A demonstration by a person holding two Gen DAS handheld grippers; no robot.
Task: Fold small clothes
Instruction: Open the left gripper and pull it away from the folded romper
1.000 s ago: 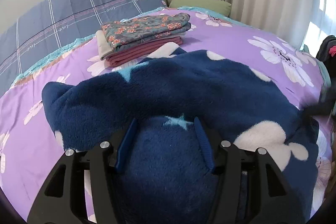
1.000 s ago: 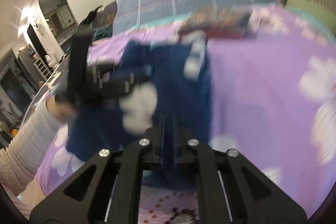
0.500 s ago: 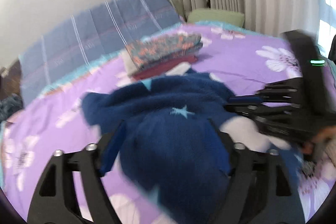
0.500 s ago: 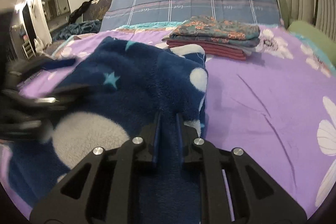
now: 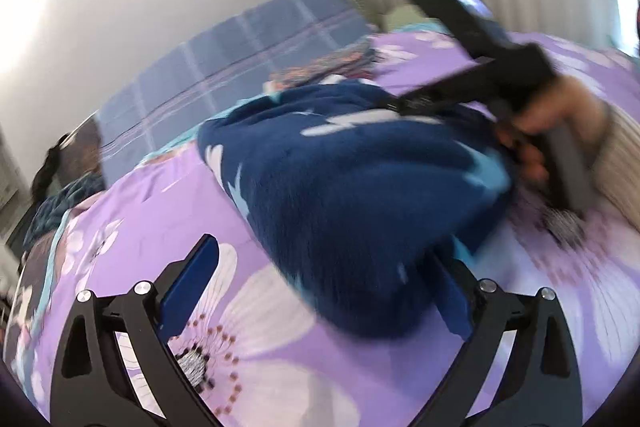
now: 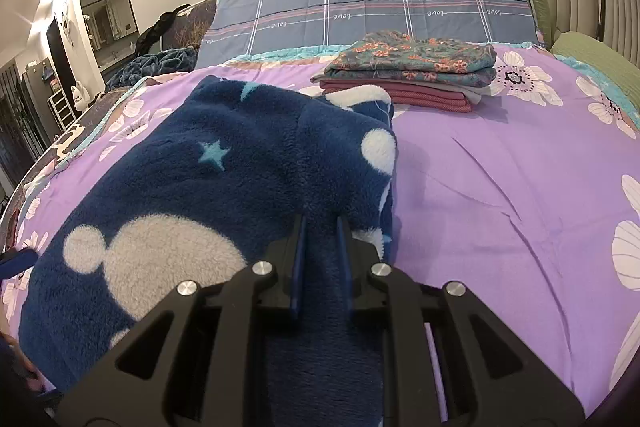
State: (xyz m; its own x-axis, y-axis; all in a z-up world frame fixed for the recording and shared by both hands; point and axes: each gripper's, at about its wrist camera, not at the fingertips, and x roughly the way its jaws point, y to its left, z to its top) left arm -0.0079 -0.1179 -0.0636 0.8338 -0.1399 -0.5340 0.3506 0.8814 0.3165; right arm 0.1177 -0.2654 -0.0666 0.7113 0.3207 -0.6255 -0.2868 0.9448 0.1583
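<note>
A dark blue fleece garment [image 6: 224, 179] with white blobs and pale stars lies on the purple flowered bedspread [image 6: 500, 187]. My right gripper [image 6: 320, 231] is shut on its near right edge, with fleece pinched between the pads. In the blurred left wrist view my left gripper [image 5: 324, 275] is open wide and low over the bed; the garment [image 5: 352, 179] bulges in front of it, against the right finger [image 5: 452, 291]. The right gripper's body and the hand holding it [image 5: 532, 107] show beyond the garment.
A stack of folded clothes [image 6: 412, 71], floral piece on top, sits at the back by the blue plaid pillow [image 6: 360, 7]. A green pillow [image 6: 600, 63] lies far right. Furniture and a mirror stand left of the bed. Bare bedspread lies to the garment's right.
My left gripper let the fleece out, opened wider and swung left and lower. The right gripper stayed shut on the garment's edge and settled; its view is sharp now.
</note>
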